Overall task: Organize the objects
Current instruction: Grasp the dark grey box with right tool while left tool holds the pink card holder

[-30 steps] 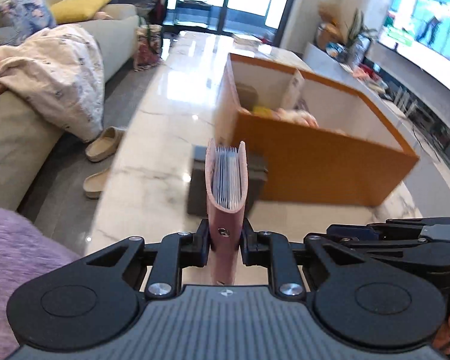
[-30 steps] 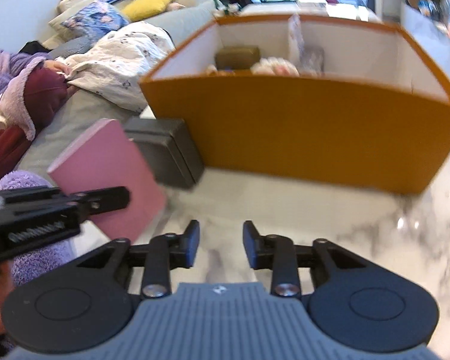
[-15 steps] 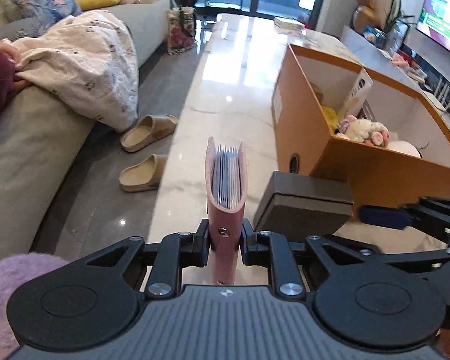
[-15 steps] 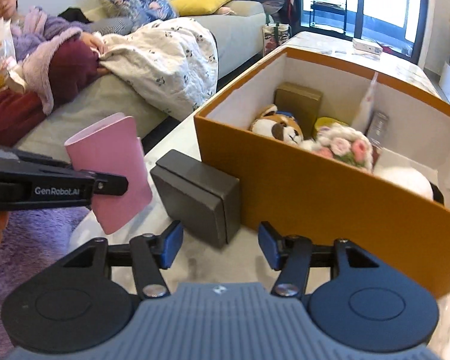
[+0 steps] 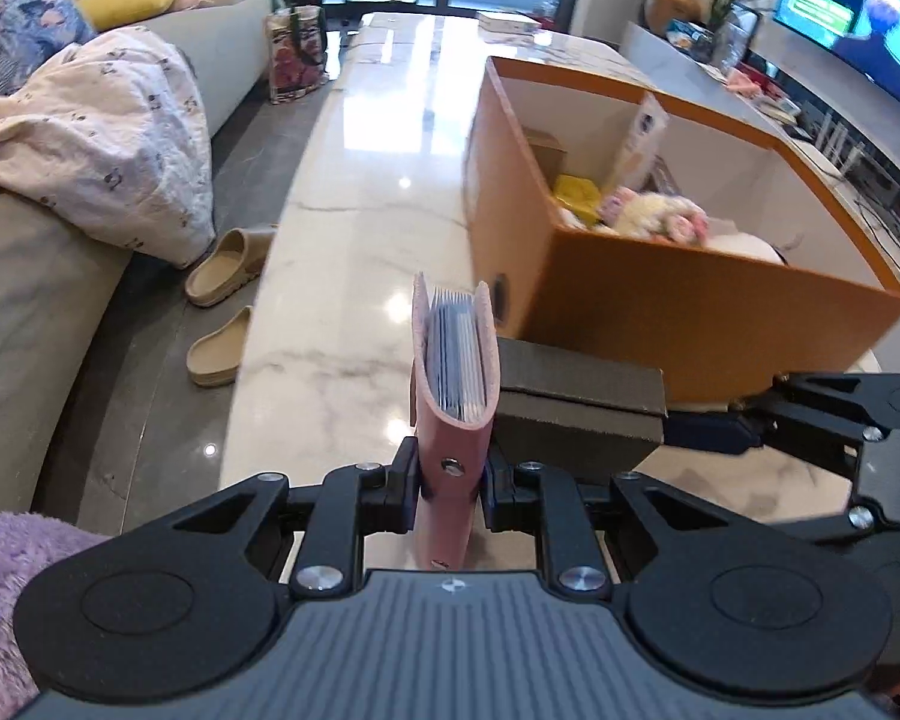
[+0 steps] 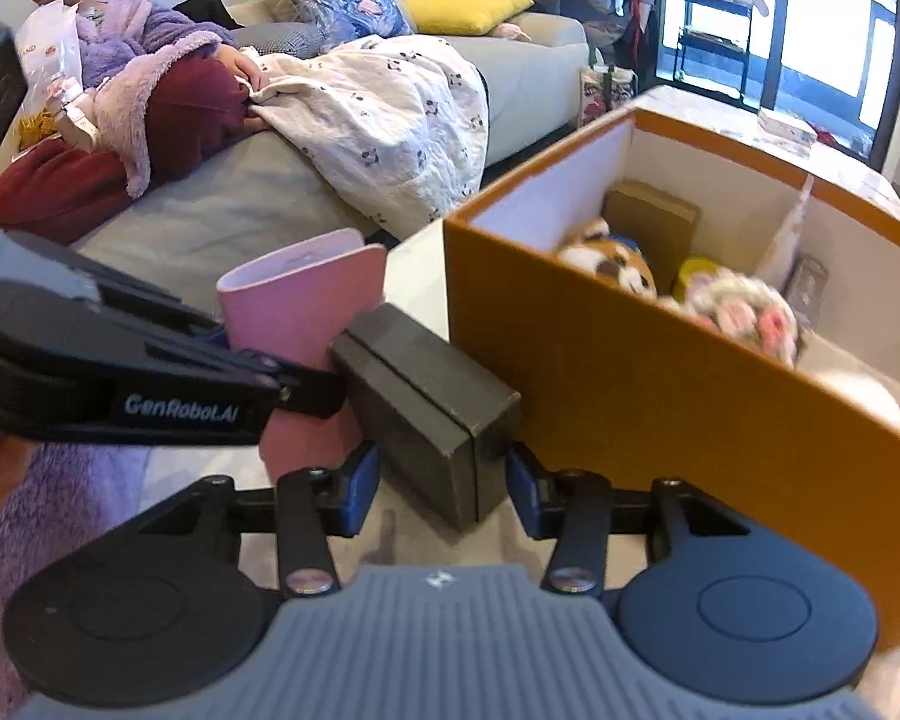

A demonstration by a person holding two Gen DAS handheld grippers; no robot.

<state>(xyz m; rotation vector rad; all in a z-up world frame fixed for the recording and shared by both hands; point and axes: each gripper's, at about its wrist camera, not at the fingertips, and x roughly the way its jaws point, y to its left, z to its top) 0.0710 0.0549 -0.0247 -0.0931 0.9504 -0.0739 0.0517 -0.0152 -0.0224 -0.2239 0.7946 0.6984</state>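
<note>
My left gripper [image 5: 450,480] is shut on a pink card wallet [image 5: 453,372], held upright above the marble table [image 5: 354,228]; the wallet also shows in the right wrist view [image 6: 306,300]. A dark grey box [image 6: 432,408] lies on the table beside the orange storage box [image 6: 660,396]. My right gripper [image 6: 444,486] is open with its fingers on either side of the dark grey box's near end, not closed on it. The dark grey box [image 5: 576,414] and the orange storage box [image 5: 660,288] also show in the left wrist view.
The orange box holds plush toys [image 6: 738,312], a tan box [image 6: 651,222] and a yellow item [image 5: 576,192]. A sofa with a blanket [image 6: 384,120] and a seated person [image 6: 108,78] is to the left. Slippers [image 5: 228,264] lie on the floor.
My right gripper has moved forward so its open fingers now straddle the dark grey box. My left gripper still holds the pink wallet and has drifted close beside the box.
</note>
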